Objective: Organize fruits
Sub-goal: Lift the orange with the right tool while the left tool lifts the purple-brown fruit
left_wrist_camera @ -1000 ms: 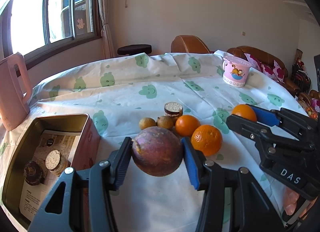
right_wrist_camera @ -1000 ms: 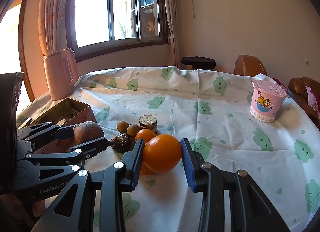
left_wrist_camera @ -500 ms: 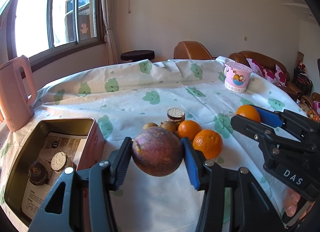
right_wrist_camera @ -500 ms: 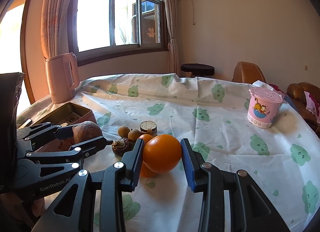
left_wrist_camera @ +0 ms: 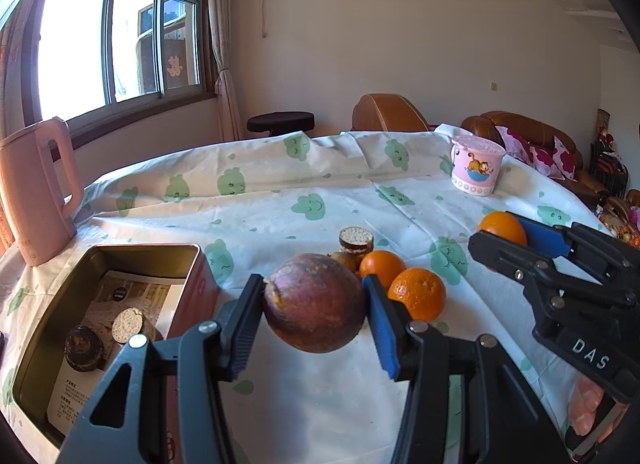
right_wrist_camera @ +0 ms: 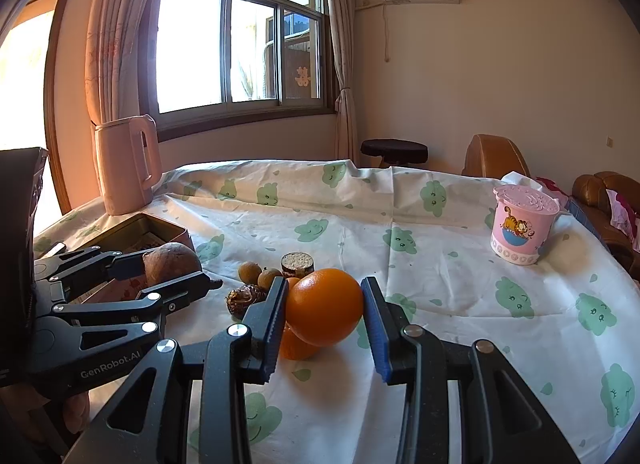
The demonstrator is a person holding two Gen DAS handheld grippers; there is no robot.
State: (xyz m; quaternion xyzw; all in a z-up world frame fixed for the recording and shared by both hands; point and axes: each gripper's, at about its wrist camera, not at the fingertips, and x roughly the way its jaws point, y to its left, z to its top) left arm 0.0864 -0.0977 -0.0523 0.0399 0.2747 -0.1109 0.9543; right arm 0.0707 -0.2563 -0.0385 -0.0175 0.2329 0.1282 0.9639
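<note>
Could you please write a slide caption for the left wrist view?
Left gripper holds a purple fruit above the tablecloth, beside an open tin.

Ahead of us a tight cluster blocks the middle of the counter (right_wrist_camera: 460, 304): two oranges (left_wrist_camera: 418, 294), small brown fruits (right_wrist_camera: 250, 272) and a round biscuit (left_wrist_camera: 356, 240), all touching or just beside each other. On the left the open tin (left_wrist_camera: 60, 304) and pink kettle (left_wrist_camera: 34, 192) close that side. We see bare cloth wide open to the right, up to the pink cup (right_wrist_camera: 522, 230) near the far edge.
</note>
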